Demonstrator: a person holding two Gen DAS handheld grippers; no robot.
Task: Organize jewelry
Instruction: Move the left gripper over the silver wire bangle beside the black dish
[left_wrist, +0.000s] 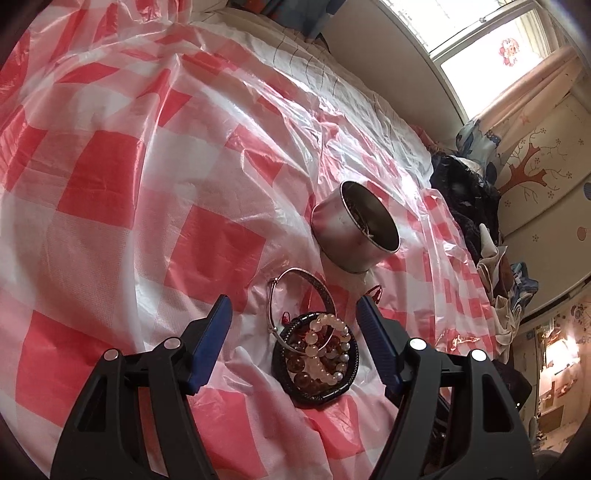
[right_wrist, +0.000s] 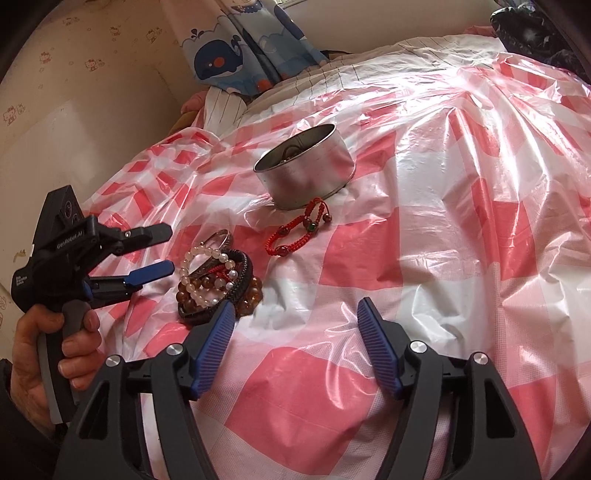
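Observation:
A pile of bracelets (left_wrist: 316, 356) lies on the red-and-white checked plastic sheet (left_wrist: 147, 184): pale beads, amber beads, a black braided band and a silver bangle (left_wrist: 295, 295). My left gripper (left_wrist: 293, 304) is open, its jaws either side of the pile, just short of it. The pile also shows in the right wrist view (right_wrist: 218, 280), with the left gripper (right_wrist: 166, 249) open beside it. A red cord bracelet (right_wrist: 299, 229) lies apart, in front of a round metal tin (right_wrist: 304, 166). The tin (left_wrist: 354, 229) holds some jewelry. My right gripper (right_wrist: 295, 310) is open and empty, right of the pile.
The sheet covers a bed with a white striped quilt (right_wrist: 332, 77). A whale-print curtain (right_wrist: 236, 44) and wall stand behind. Dark clothes (left_wrist: 469, 199) are heaped at the bed's far side.

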